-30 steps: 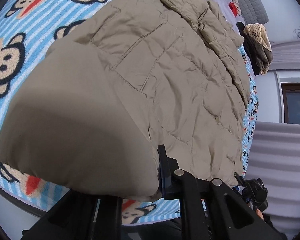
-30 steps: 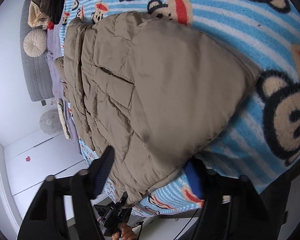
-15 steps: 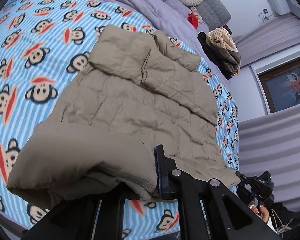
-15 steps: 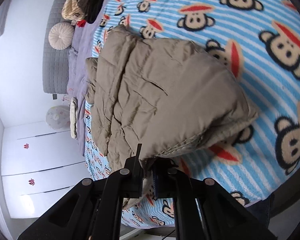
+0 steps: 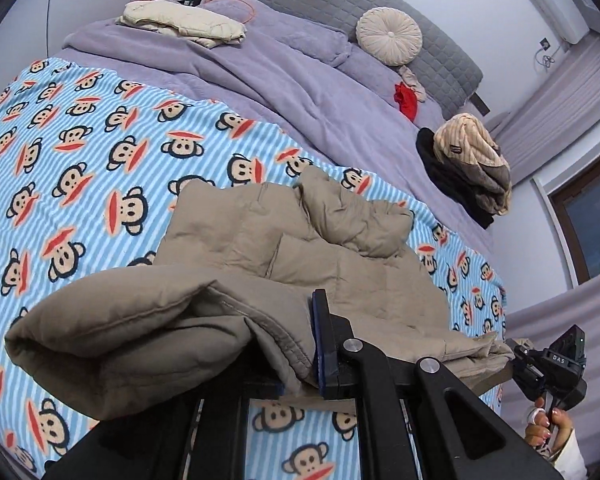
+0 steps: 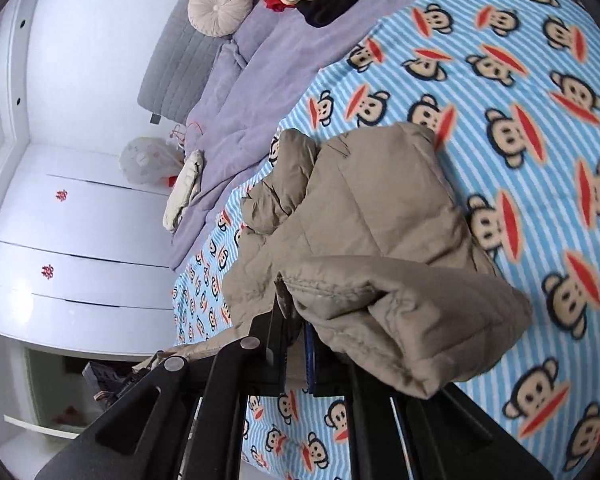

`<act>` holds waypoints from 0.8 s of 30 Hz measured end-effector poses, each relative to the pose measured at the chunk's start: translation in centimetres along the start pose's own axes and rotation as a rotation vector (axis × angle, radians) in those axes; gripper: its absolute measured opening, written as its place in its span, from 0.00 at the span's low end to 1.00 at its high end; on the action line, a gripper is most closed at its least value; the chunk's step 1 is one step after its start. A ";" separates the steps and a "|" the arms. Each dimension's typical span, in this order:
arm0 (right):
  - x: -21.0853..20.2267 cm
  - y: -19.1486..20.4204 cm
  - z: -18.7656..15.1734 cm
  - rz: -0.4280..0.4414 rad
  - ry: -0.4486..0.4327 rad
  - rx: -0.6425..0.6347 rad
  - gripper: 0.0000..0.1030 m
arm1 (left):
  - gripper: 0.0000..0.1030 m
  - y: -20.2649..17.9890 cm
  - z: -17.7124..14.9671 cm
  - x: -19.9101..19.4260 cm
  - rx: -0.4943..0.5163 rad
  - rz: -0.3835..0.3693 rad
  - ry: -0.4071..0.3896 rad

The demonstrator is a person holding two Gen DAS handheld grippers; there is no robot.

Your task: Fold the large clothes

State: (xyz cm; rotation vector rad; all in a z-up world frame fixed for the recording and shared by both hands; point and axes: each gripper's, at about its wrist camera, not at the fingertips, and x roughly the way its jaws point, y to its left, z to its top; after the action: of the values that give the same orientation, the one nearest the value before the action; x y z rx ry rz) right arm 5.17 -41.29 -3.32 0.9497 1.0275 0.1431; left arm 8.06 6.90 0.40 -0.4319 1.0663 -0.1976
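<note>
The left claw (image 5: pixel 300 340) was clenched on the near hem of the tan quilted jacket (image 5: pixel 340 260), a thick roll of fabric bulging out toward nine o'clock. The rest of the jacket lay on the monkey-print blanket (image 5: pixel 80 140) of the bed, its collar end toward twelve o'clock. The right claw (image 6: pixel 296 332) was clamped on the same hem at the other corner, fabric pinched between its closed pads, though how deep the bite went was hard to tell under the folds. In the left view it showed at four o'clock (image 5: pixel 548 364). To fold well, both claws should probably carry the hem level and together toward the collar, keeping the edge taut so the puffy layers land squarely, before letting go.
</note>
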 end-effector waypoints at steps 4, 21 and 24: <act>3.2 1.2 3.9 -0.034 0.019 -0.036 0.07 | 0.11 0.1 3.6 2.8 0.034 0.007 0.014; 18.9 -1.9 12.7 -0.248 0.059 0.081 0.07 | 0.12 3.9 9.3 22.8 0.115 0.164 0.258; 20.0 -3.7 12.9 -0.229 0.065 0.134 0.07 | 0.12 3.8 9.8 23.5 0.113 0.175 0.266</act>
State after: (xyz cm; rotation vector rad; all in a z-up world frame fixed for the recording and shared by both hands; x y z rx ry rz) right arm 24.99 -41.06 -17.02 0.9453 1.2096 -0.0870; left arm 27.66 4.21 -16.11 -0.2114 1.3406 -0.1614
